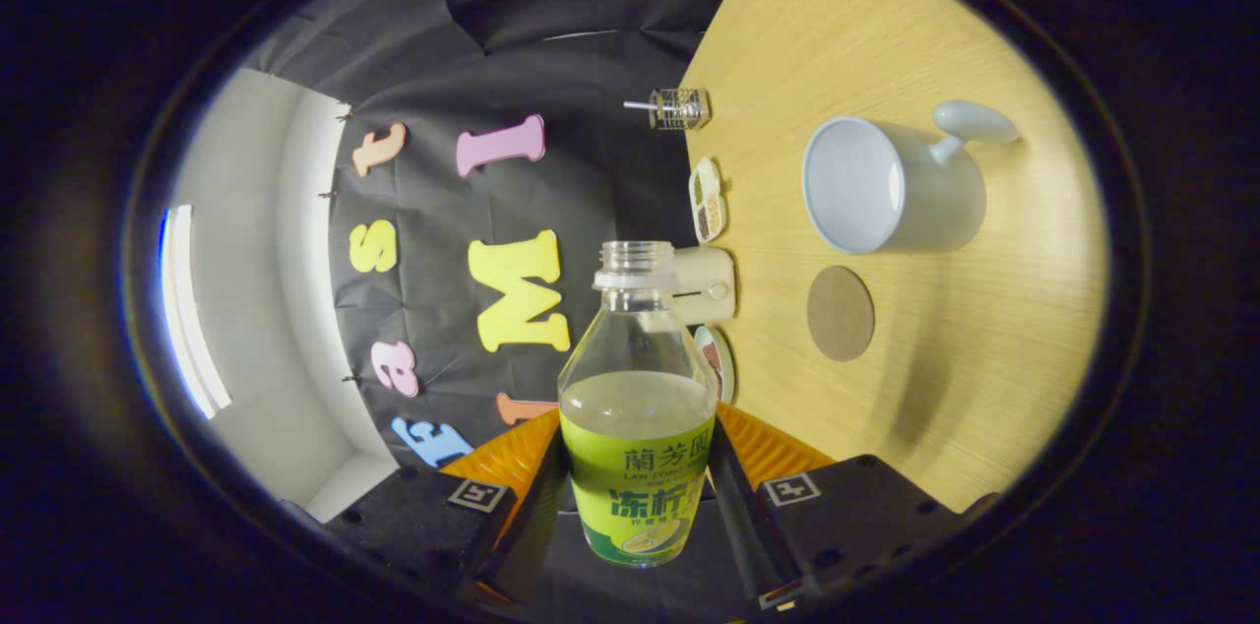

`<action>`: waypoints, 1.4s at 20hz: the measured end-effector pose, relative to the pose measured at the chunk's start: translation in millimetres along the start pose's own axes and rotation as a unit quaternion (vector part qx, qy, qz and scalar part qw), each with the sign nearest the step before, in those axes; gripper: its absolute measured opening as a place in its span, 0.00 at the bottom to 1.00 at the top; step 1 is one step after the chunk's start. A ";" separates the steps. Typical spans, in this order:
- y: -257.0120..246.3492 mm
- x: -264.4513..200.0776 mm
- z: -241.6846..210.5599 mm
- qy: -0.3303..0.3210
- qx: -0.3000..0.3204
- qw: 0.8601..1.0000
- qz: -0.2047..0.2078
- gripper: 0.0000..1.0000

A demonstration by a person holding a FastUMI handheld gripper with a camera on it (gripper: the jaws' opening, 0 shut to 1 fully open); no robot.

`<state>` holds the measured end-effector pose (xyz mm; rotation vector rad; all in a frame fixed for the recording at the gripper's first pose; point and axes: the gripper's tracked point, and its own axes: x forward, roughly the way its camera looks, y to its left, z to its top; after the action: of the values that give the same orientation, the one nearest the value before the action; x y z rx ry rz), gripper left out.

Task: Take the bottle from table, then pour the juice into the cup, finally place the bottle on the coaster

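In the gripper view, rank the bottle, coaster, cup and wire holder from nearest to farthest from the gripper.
1. Bottle: clamped between the fingers of the gripper.
2. Coaster: on the table ahead of the fingers.
3. Cup: just beyond the coaster.
4. Wire holder: at the table's far edge.
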<state>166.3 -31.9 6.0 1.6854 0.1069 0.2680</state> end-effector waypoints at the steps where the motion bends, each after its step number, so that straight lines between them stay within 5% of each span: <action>1: 1.2 2.0 1.4 0.000 0.006 1.000 0.006 0.79; 7: 1.7 1.1 6.8 0.000 0.090 0.995 0.042 0.79; 28: 3.3 -2.9 35.3 0.013 0.185 0.980 0.069 0.79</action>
<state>171.6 -67.0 5.0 2.0645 0.0616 0.3921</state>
